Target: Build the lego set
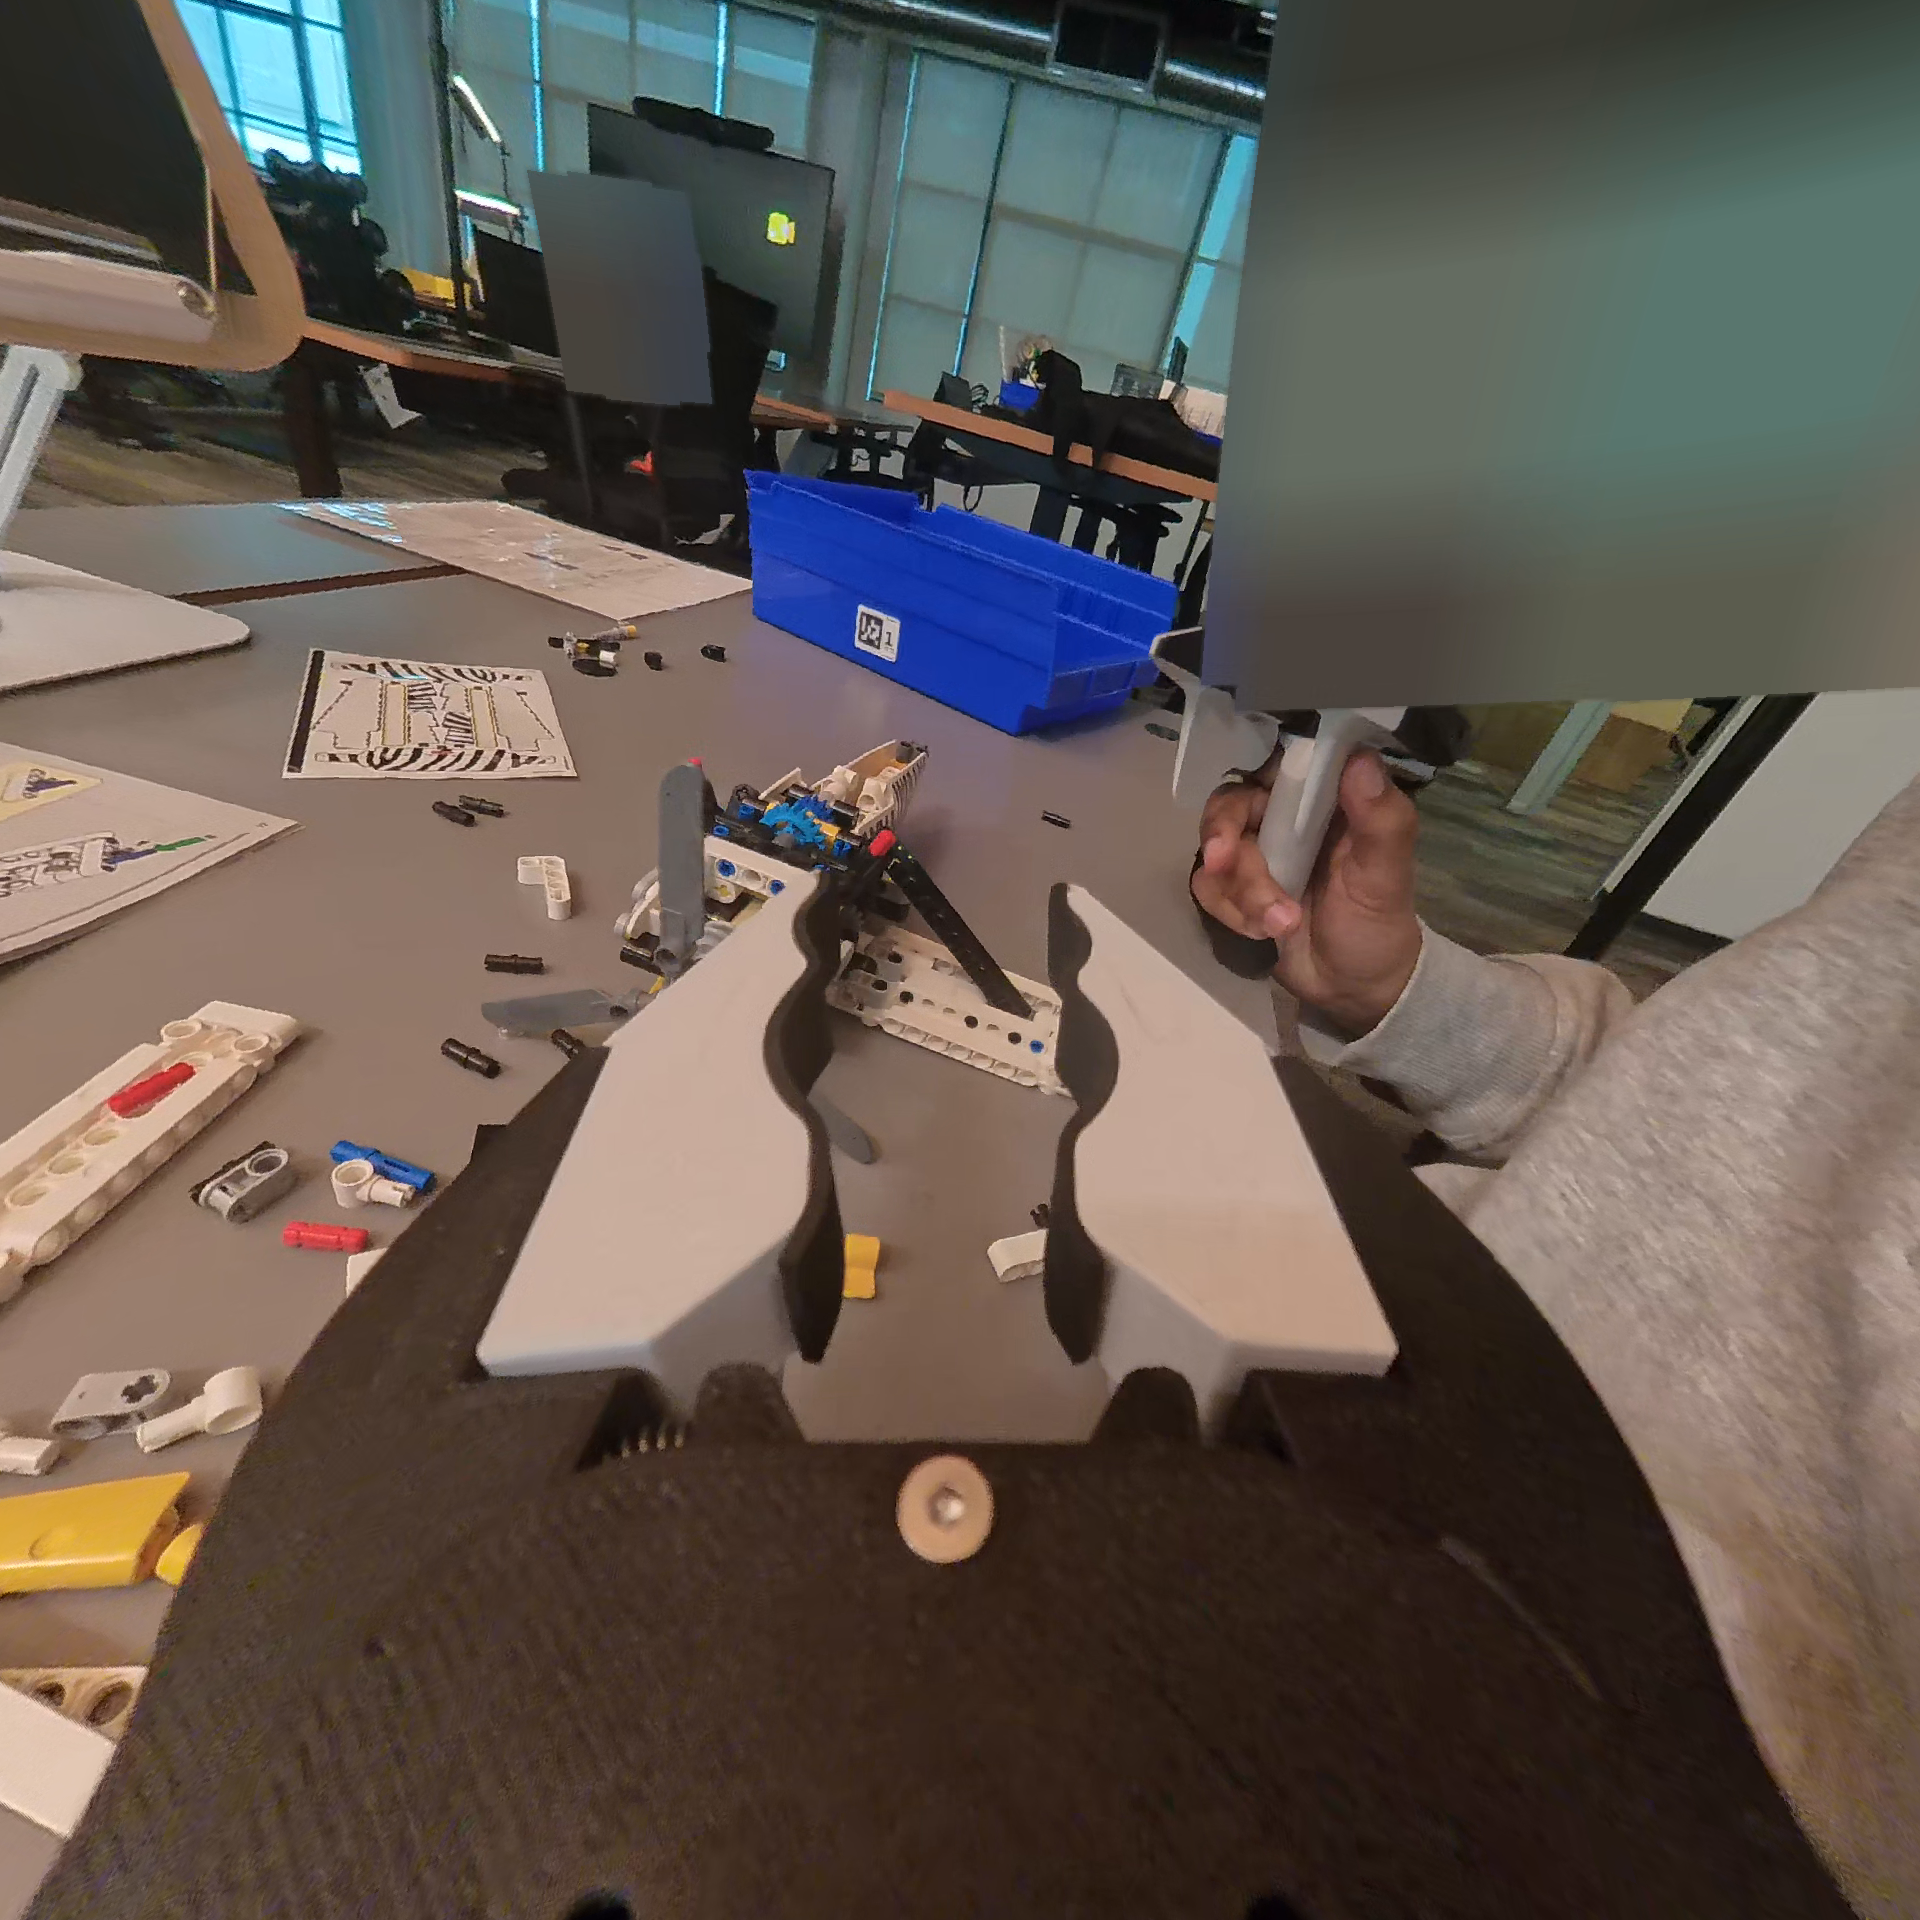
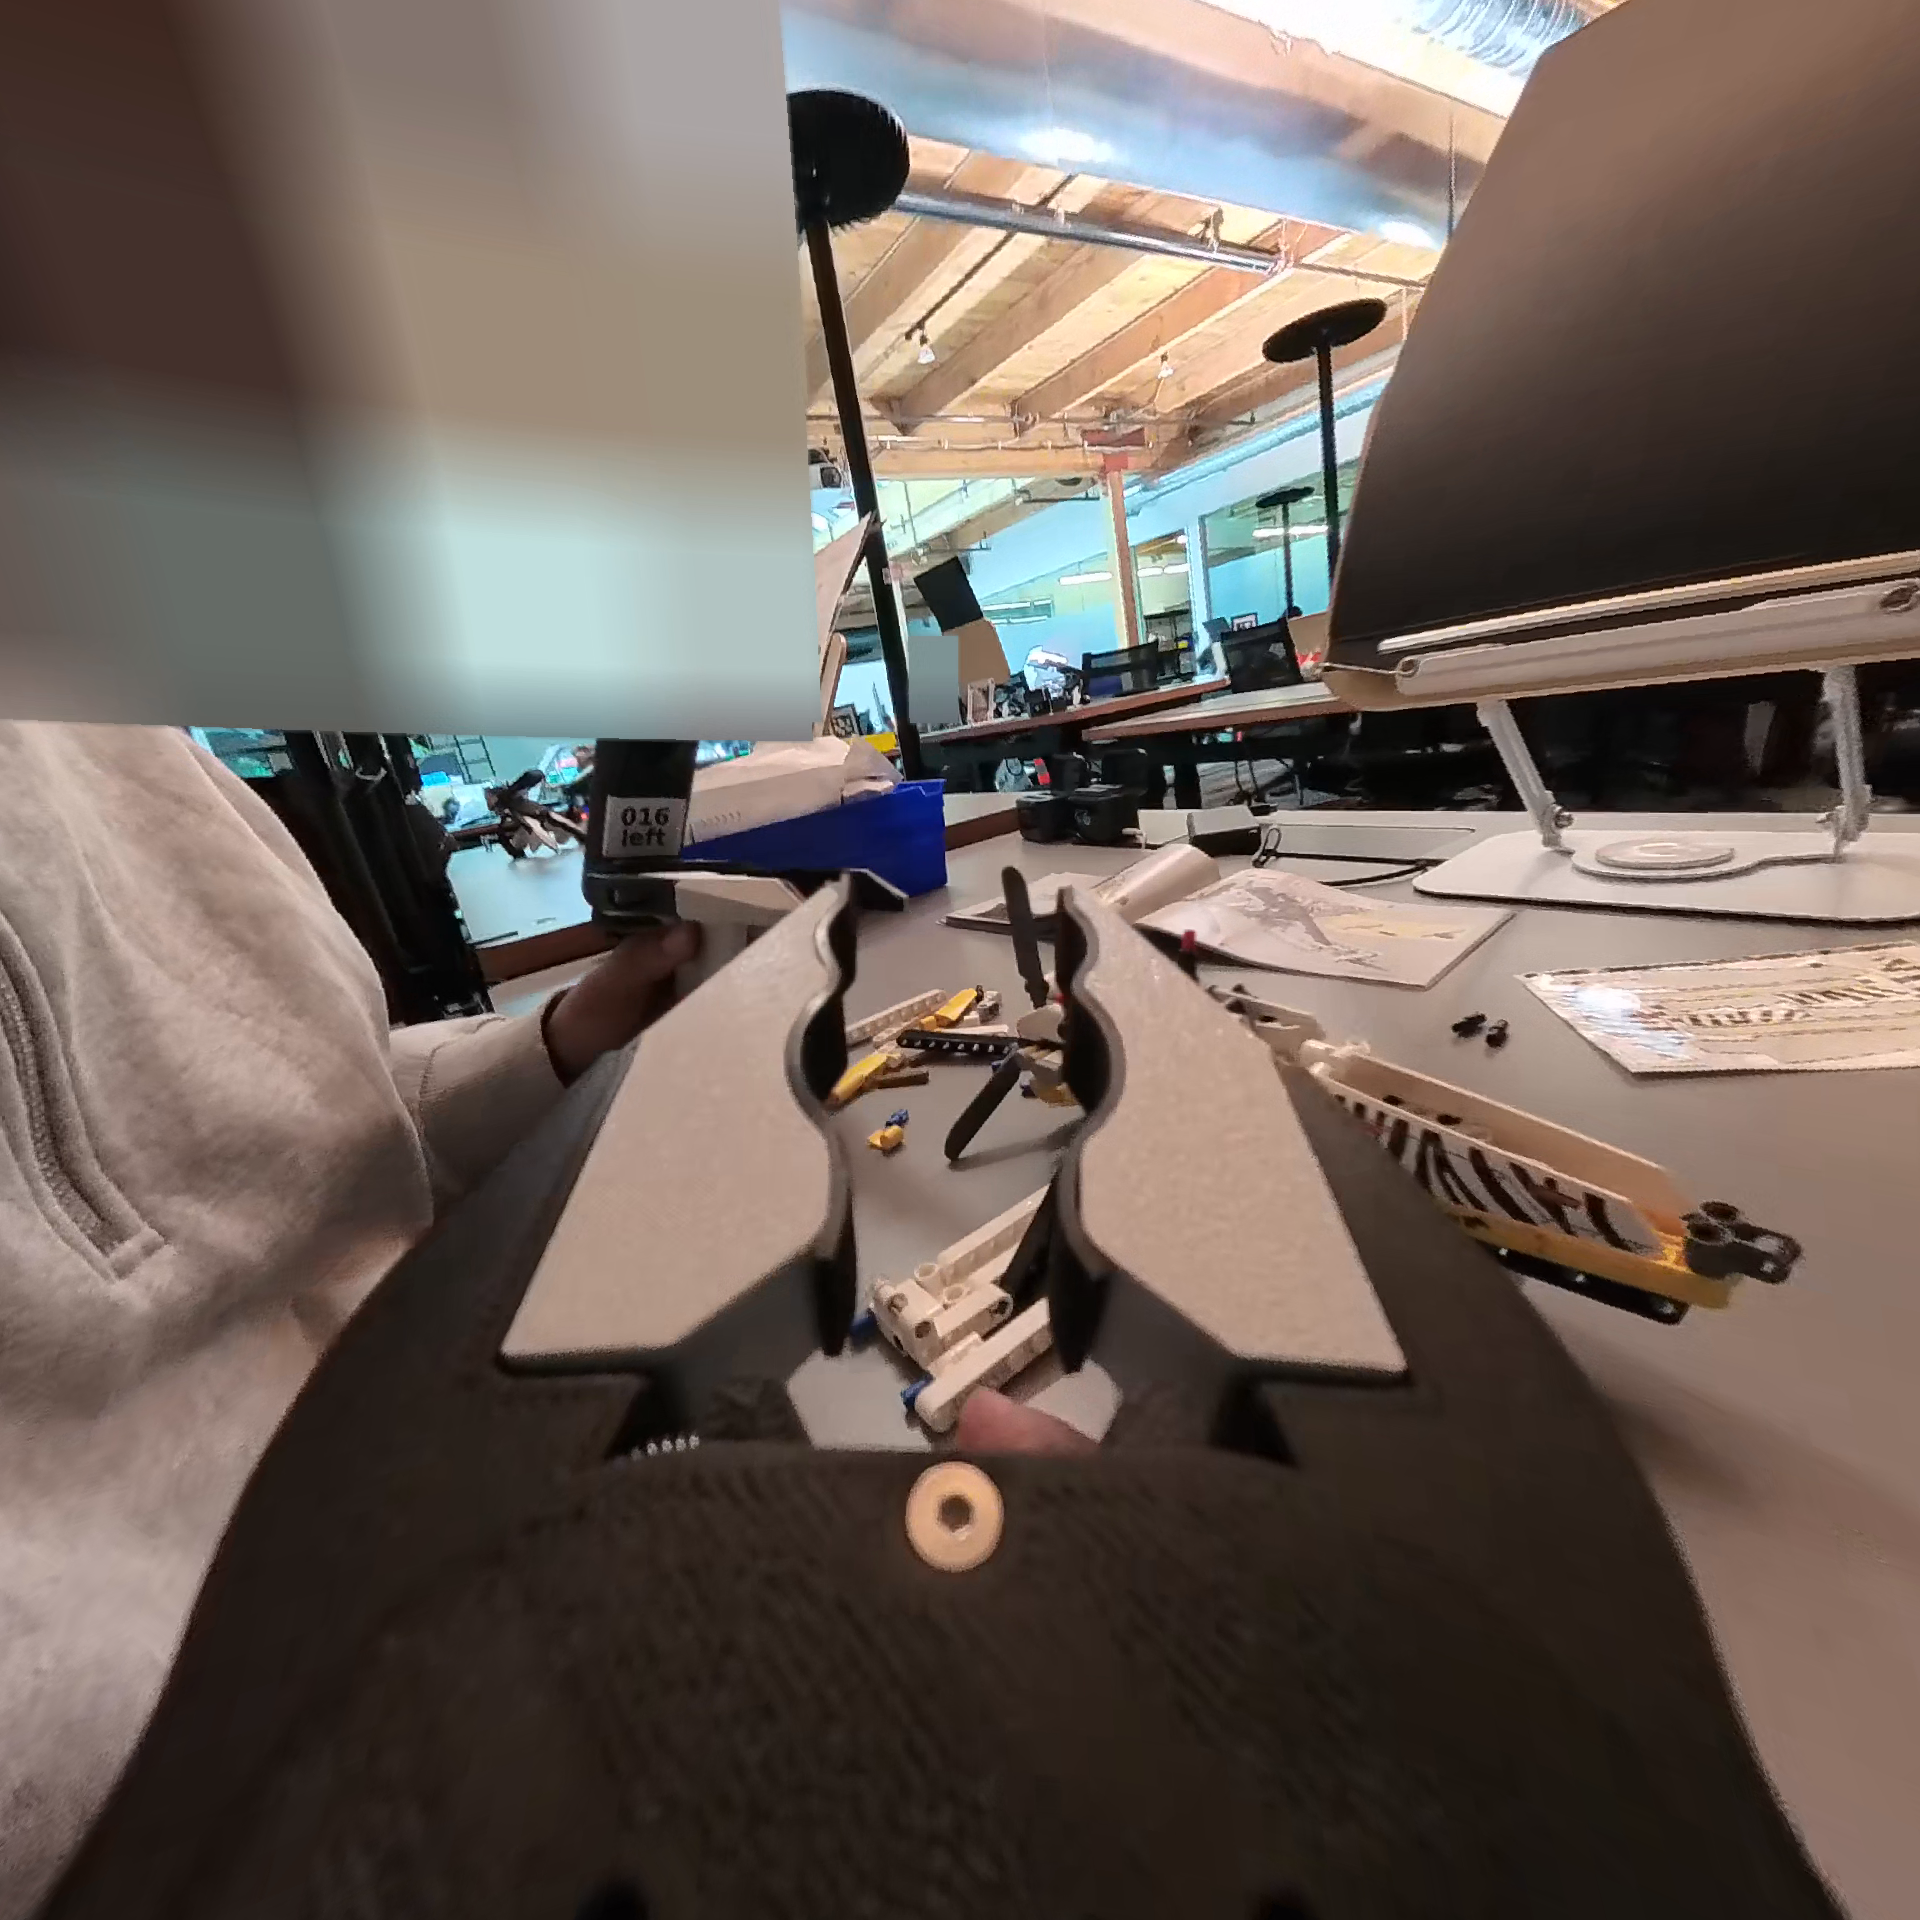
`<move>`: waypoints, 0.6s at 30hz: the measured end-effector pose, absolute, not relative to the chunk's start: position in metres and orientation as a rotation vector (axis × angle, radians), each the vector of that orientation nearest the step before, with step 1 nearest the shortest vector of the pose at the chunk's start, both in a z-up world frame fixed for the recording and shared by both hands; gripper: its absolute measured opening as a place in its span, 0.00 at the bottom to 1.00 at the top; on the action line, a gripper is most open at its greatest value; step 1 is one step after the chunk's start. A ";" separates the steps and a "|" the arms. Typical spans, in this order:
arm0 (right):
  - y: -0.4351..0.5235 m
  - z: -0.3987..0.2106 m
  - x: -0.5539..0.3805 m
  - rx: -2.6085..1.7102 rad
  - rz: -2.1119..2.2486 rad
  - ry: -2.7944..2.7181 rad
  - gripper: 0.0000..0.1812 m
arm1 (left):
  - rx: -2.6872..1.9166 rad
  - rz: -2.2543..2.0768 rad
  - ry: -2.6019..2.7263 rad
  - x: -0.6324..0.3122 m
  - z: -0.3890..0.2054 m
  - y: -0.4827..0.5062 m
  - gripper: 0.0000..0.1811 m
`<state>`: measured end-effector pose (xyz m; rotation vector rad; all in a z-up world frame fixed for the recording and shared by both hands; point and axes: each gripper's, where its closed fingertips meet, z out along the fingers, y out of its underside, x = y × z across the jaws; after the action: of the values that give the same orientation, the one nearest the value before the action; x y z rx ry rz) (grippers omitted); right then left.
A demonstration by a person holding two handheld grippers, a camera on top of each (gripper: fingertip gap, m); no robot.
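A half-built Lego model [image 1: 800, 842] of white beams, a black beam, a blue gear and a grey blade lies on the grey table [image 1: 364, 935]. My left gripper [image 1: 940, 914] hovers open and empty just in front of it, its left finger [image 1: 707, 1091] overlapping the model. In the right wrist view my right gripper [image 2: 956, 904] is open and empty above the model's white beams [image 2: 956, 1320], with the rotor blades [image 2: 1023, 1039] showing between its fingers. A hand holds the right gripper's handle [image 1: 1299, 842].
Loose parts lie to the left: a long white beam [image 1: 135, 1101], a yellow panel [image 1: 83, 1527], small pins [image 1: 324, 1234]. A blue bin [image 1: 956, 603], a sticker sheet [image 1: 426, 717], a booklet [image 2: 1299, 925] and a monitor stand [image 2: 1662, 873] sit farther back. A zebra-striped panel [image 2: 1507, 1174] lies right. My right fingertips sit around 15 centimetres from my left ones.
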<state>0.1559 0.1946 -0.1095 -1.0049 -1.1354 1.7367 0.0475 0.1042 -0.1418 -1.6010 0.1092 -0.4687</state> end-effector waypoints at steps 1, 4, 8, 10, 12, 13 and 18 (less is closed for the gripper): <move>0.196 -0.109 0.157 -1.003 1.743 -1.127 0.20 | -1.603 -0.462 0.118 0.049 -0.142 0.104 0.21; 0.196 -0.108 0.158 -0.997 1.744 -1.121 0.20 | -1.605 -0.452 0.126 0.050 -0.142 0.104 0.21; 0.194 -0.108 0.158 -0.993 1.733 -1.128 0.20 | -1.600 -0.450 0.126 0.050 -0.141 0.103 0.21; 0.195 -0.108 0.158 -0.992 1.732 -1.117 0.20 | -1.600 -0.450 0.124 0.050 -0.141 0.103 0.20; 0.196 -0.107 0.159 -0.988 1.735 -1.106 0.20 | -1.602 -0.454 0.123 0.050 -0.142 0.103 0.20; 0.196 -0.106 0.160 -0.987 1.739 -1.102 0.20 | -1.601 -0.452 0.122 0.050 -0.141 0.103 0.20; 0.198 -0.105 0.161 -0.982 1.754 -1.088 0.20 | -1.598 -0.445 0.128 0.051 -0.141 0.103 0.20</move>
<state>0.1610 0.1977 -0.1051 -0.9821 -1.0877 1.7536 0.0505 0.1028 -0.1410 -1.5984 0.1278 -0.4452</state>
